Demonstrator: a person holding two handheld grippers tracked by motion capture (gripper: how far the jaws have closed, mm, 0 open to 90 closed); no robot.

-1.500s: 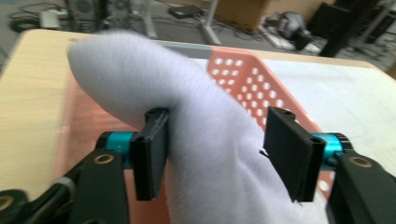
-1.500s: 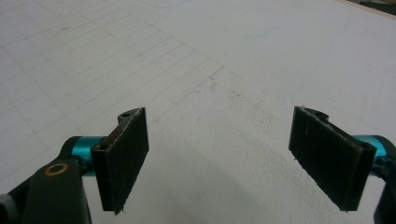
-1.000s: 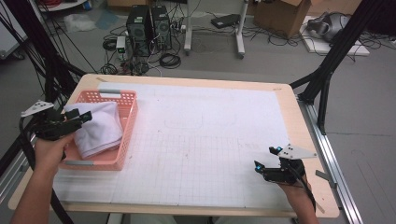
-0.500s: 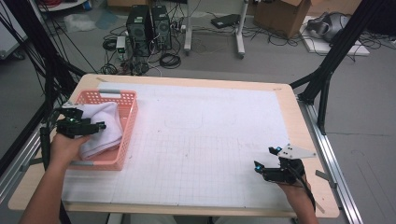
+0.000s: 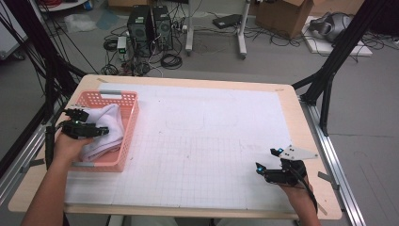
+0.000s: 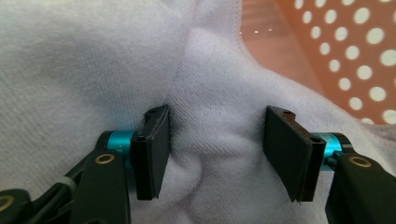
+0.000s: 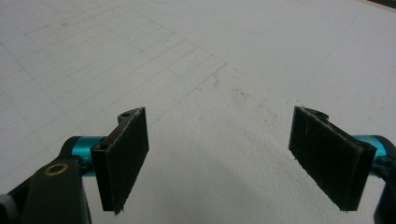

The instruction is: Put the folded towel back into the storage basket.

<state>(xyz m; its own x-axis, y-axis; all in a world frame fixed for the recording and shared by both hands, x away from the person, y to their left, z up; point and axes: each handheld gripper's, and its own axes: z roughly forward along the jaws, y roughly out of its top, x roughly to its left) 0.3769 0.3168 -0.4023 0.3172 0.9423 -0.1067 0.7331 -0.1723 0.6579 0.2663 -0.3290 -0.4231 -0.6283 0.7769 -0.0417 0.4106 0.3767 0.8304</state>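
The white towel (image 5: 104,129) lay in the pink basket (image 5: 123,149) at the table's left. The left gripper (image 6: 215,144) had dropped onto it since before, jaws closing around a fold. The right gripper (image 5: 264,160) stayed wide open.

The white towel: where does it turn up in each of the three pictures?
High view: the white towel lies in the pink basket at the table's left, under the left gripper.
Left gripper view: it spreads across the frame, a fold between the open jaws.
Right gripper view: not in it.
Shared landmark: the pink basket, upper right in the left gripper view.
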